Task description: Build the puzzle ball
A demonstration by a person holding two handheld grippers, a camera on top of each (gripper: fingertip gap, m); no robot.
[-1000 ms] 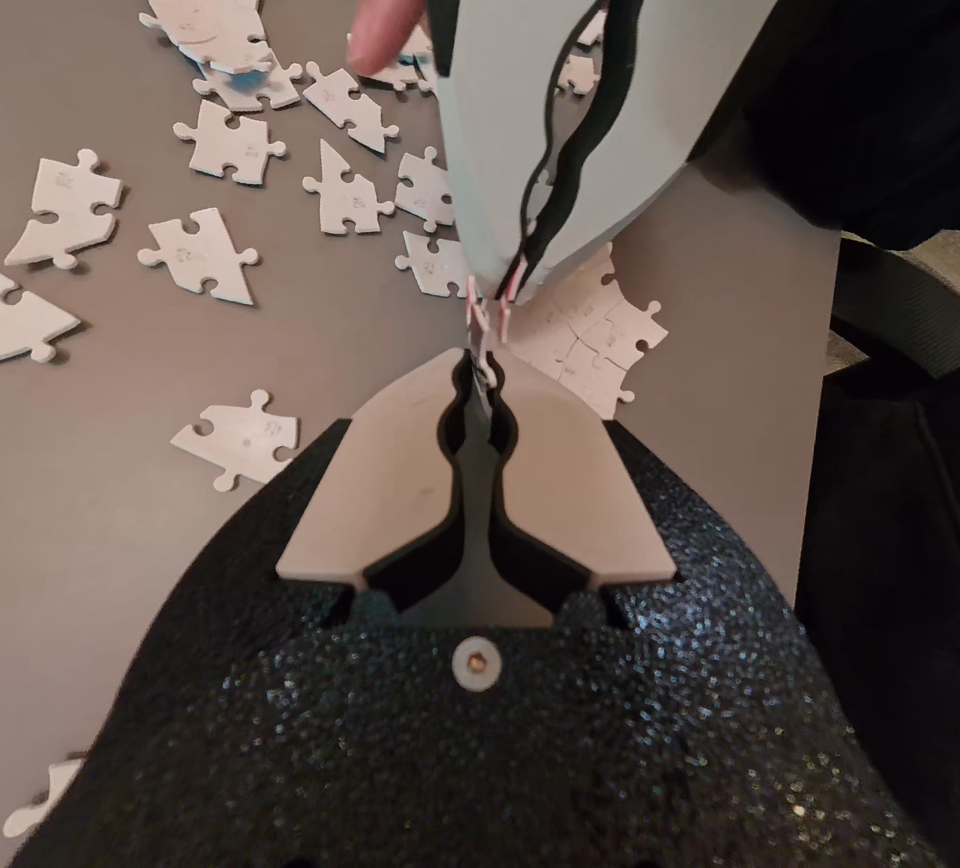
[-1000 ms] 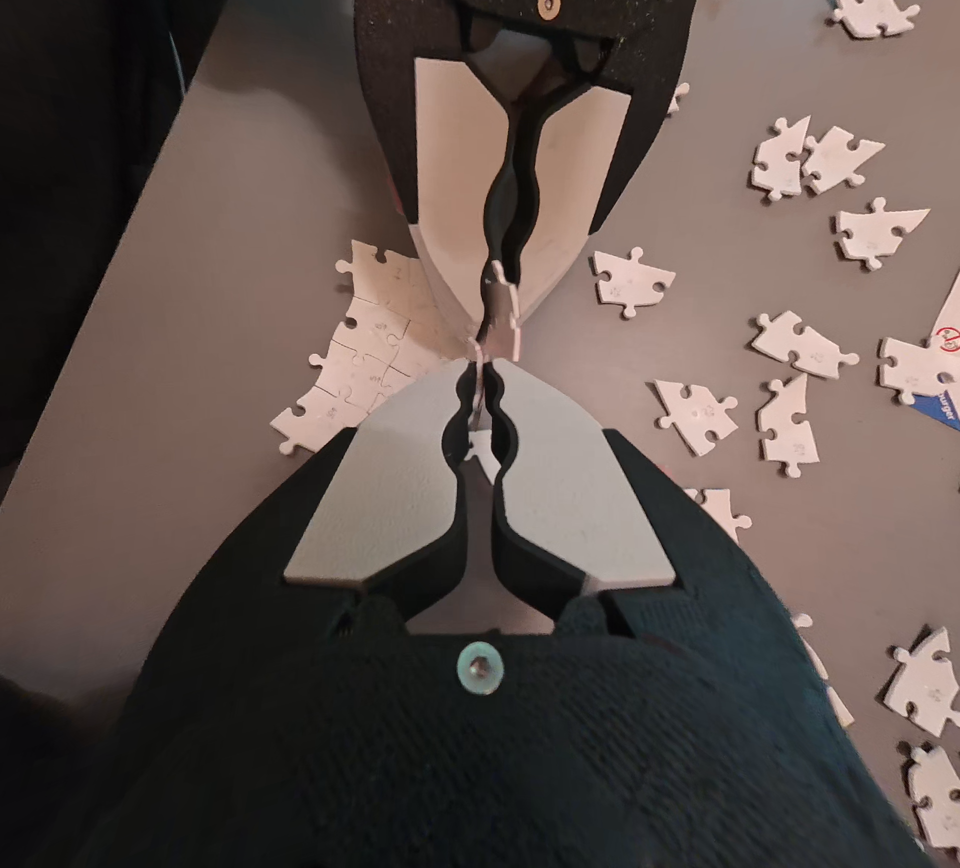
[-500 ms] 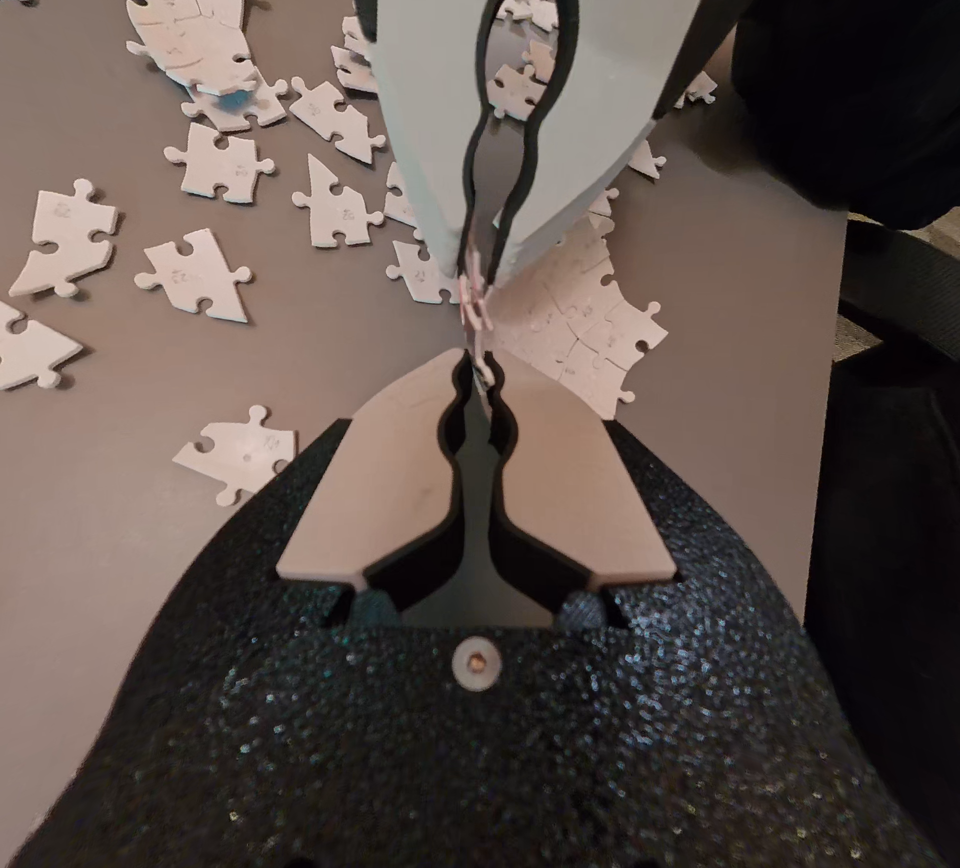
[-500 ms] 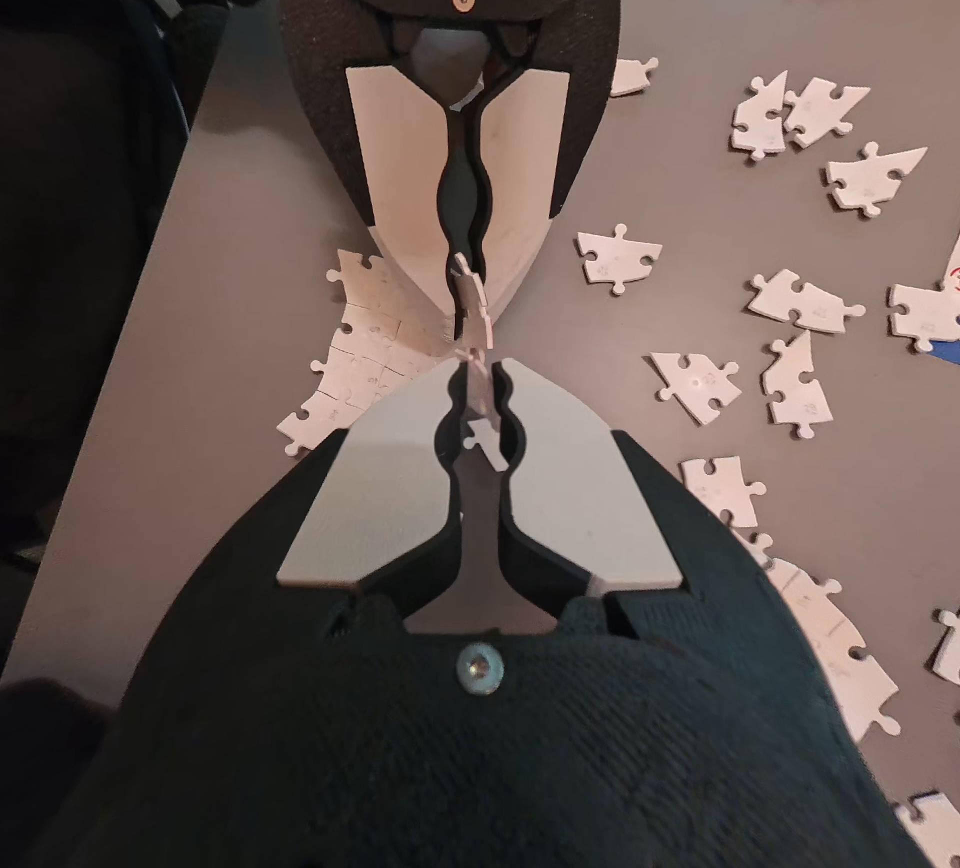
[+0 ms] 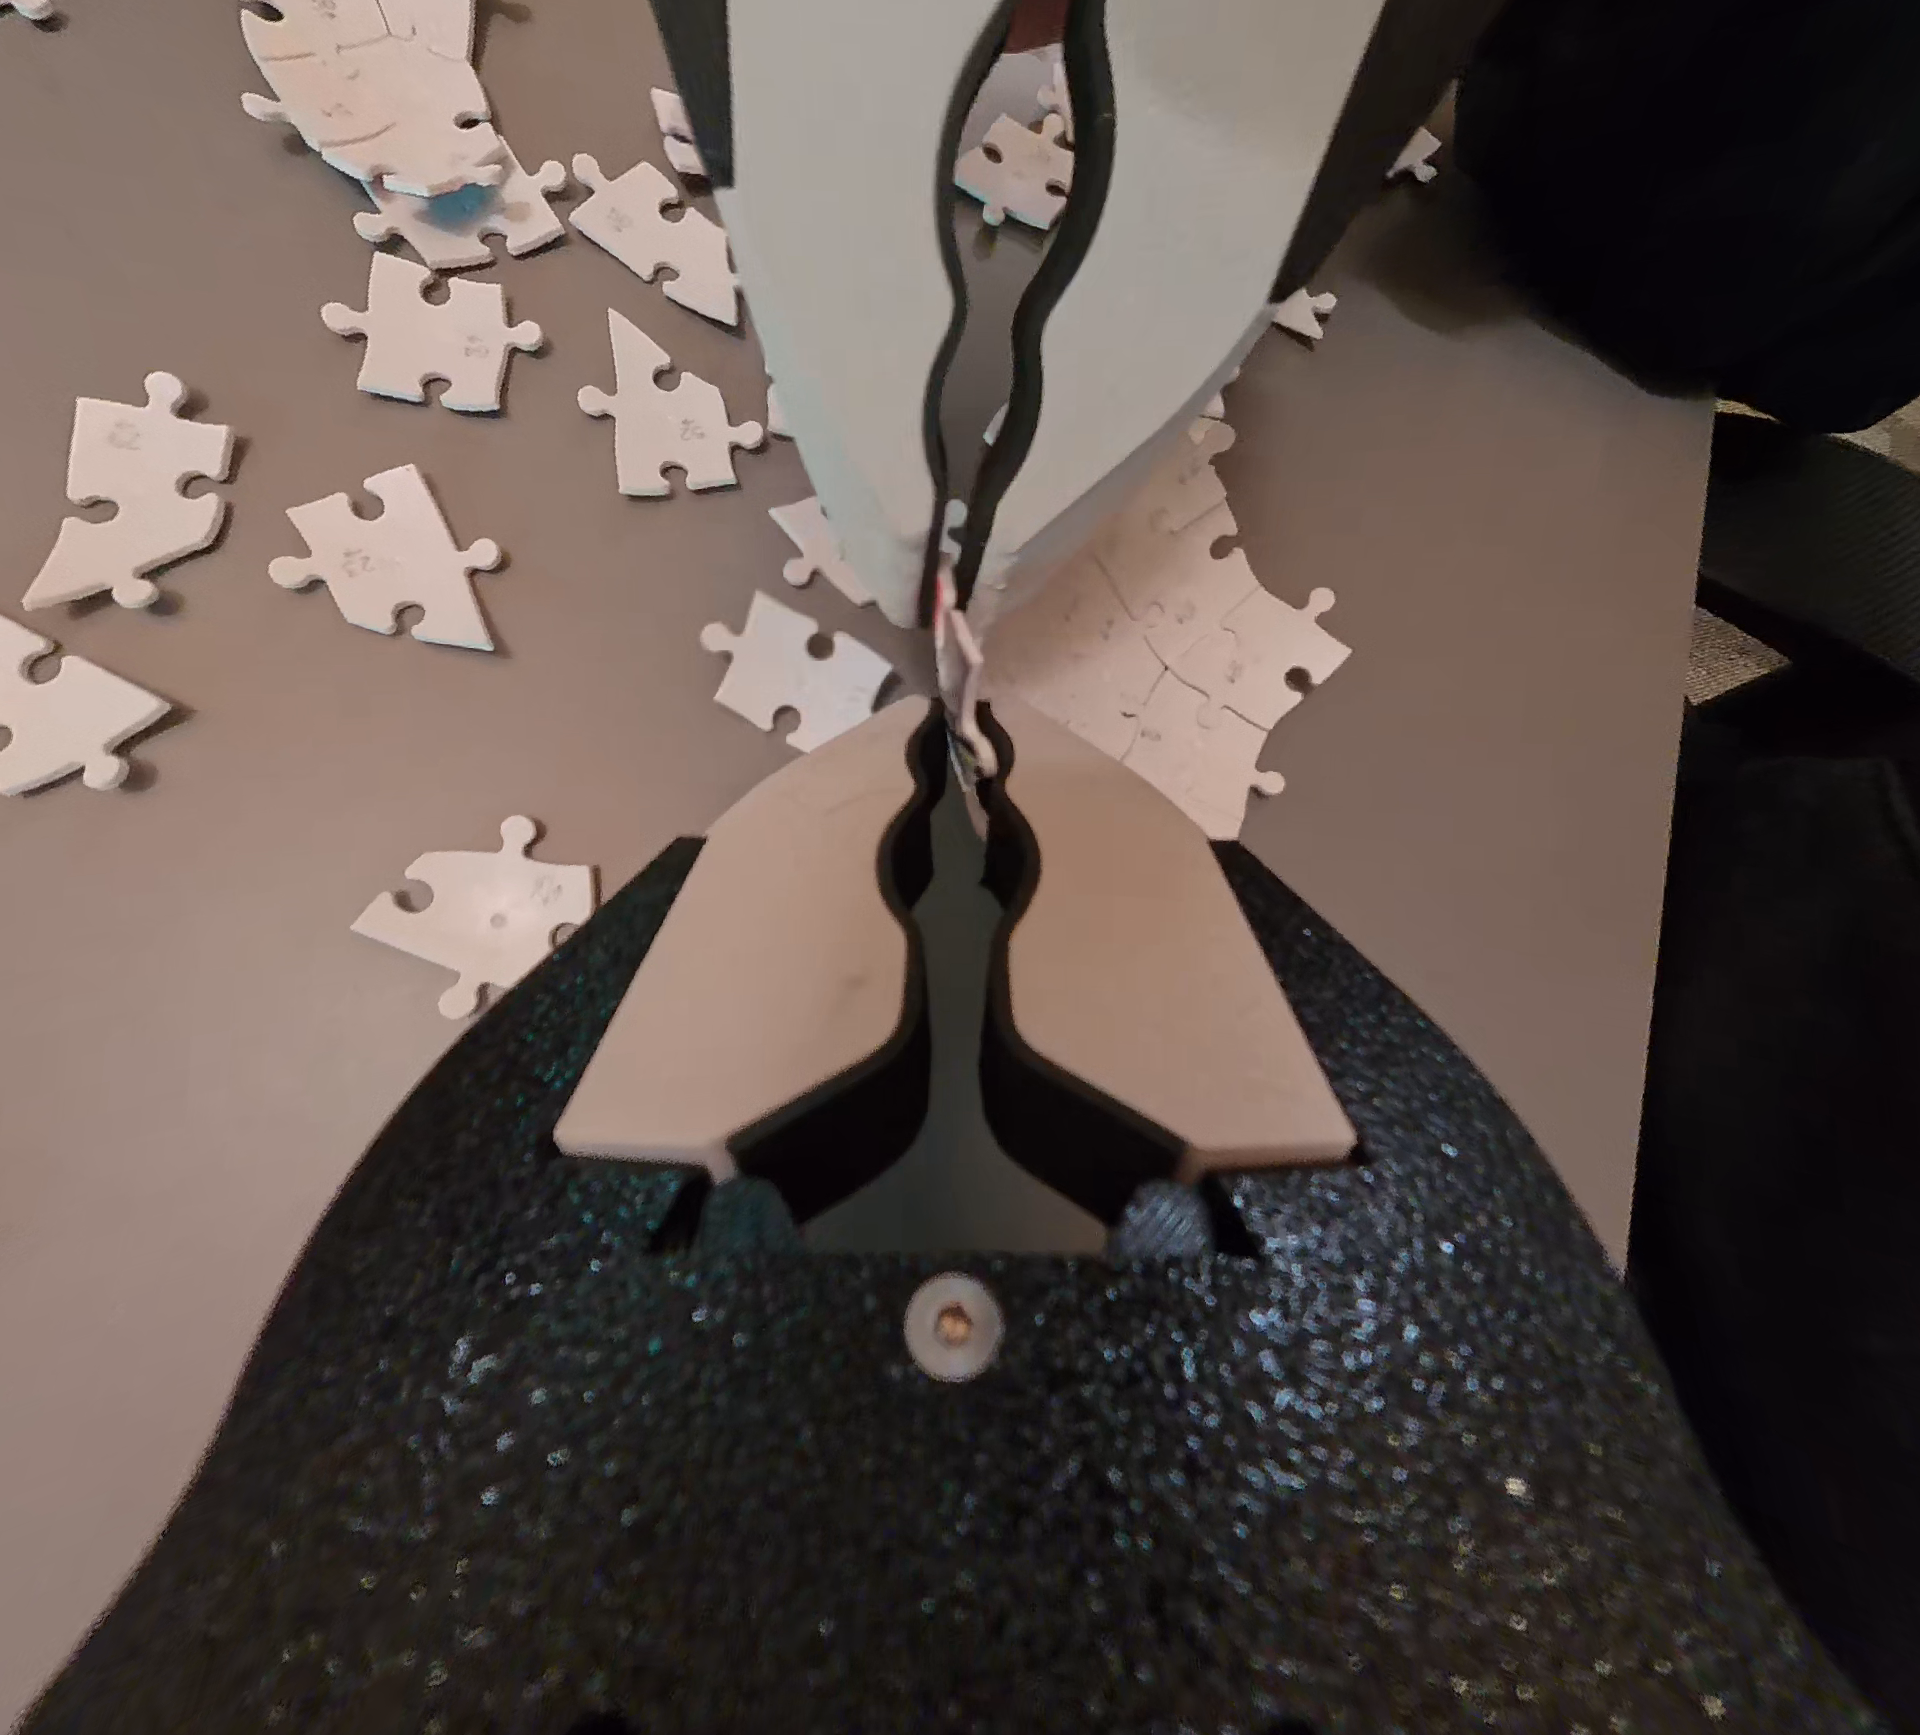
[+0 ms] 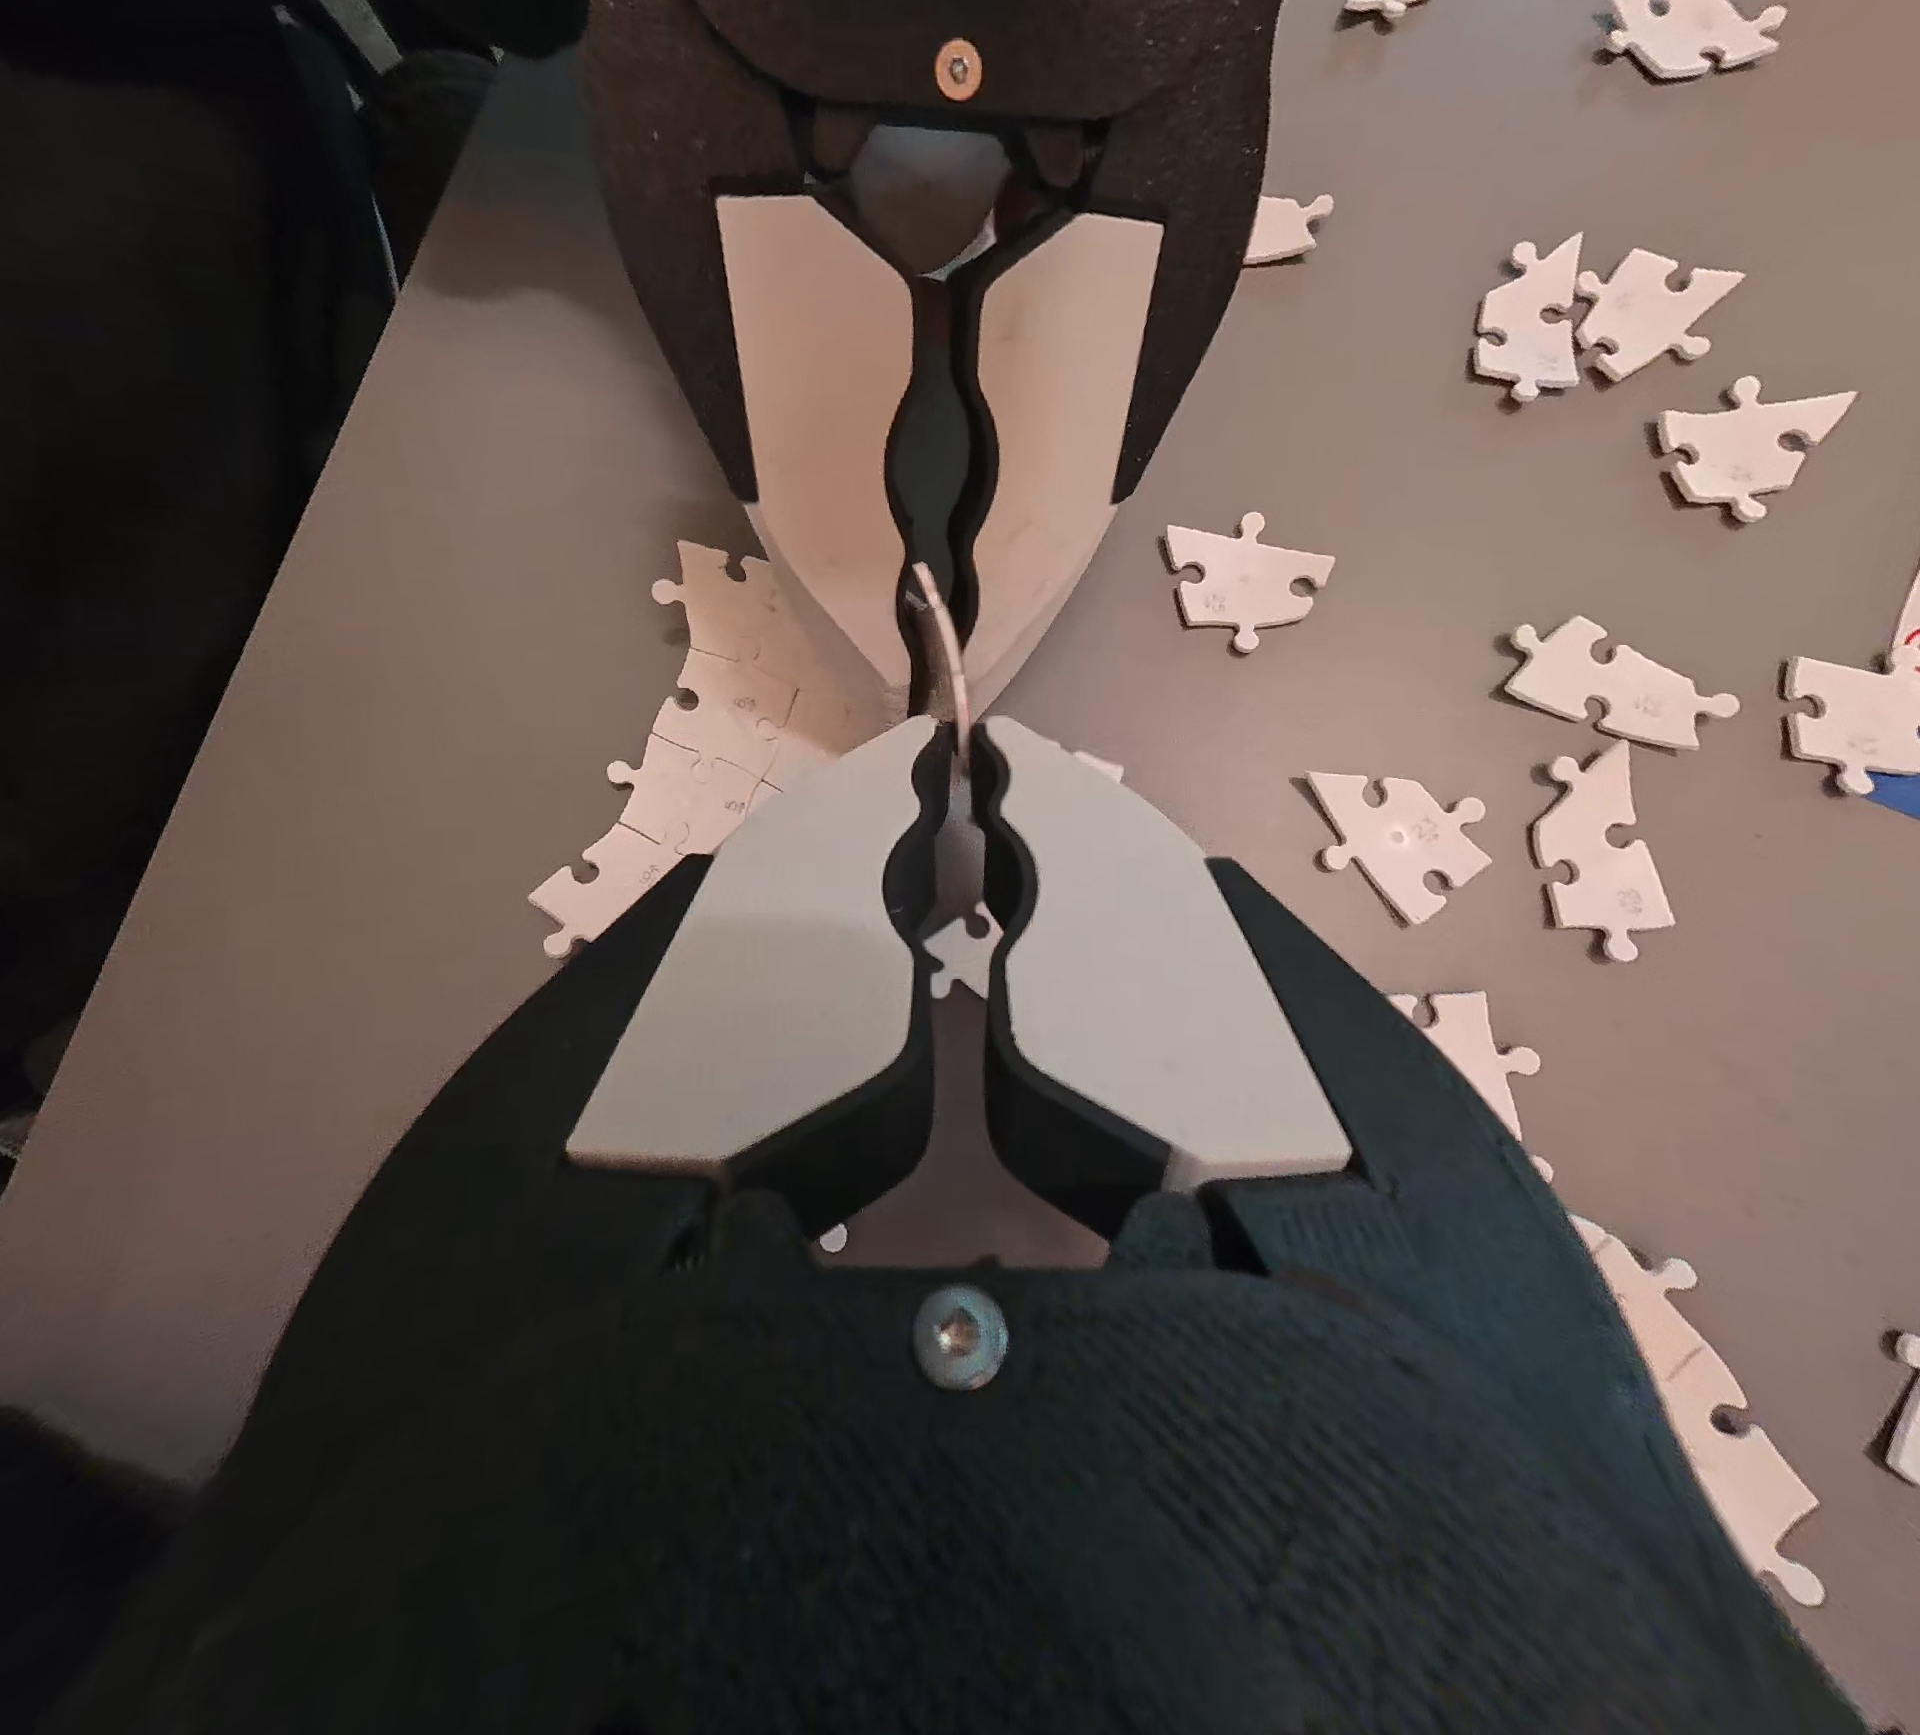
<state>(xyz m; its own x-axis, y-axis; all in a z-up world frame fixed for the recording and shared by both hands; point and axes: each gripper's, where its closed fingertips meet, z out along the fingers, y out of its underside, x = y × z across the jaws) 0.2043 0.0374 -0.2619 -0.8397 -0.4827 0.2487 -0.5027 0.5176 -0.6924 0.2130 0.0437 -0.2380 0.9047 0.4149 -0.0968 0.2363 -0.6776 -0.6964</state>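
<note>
My two grippers meet tip to tip above the grey table (image 5: 260,1010). My left gripper (image 5: 961,735) is shut on a thin white puzzle piece (image 5: 968,677) held edge-on, which reaches up into the tips of my right gripper (image 5: 951,589). In the right wrist view my right gripper (image 6: 961,729) is shut on the same edge-on puzzle piece (image 6: 951,646), which bends slightly and runs into the jaws of the left gripper (image 6: 935,688) opposite. A small cluster of joined white pieces (image 5: 1216,646) lies on the table just under the tips; it also shows in the right wrist view (image 6: 707,750).
Many loose white pieces (image 5: 390,558) lie face down across the table, with a larger joined arc (image 5: 353,23) farther back. More loose pieces (image 6: 1605,683) lie to the right. The table edge (image 5: 1673,750) runs close by, with a dark chair (image 5: 1808,542) beyond it. Both grippers' tips are close together, under 4 cm apart. Both grippers' tips are roughly 20 cm from the larger joined arc (image 5: 353,23).
My right gripper's jaws opened slightly half a second ago and have closed on the piece again. The left gripper stayed shut on it. Both grippers shifted a little over the table.
</note>
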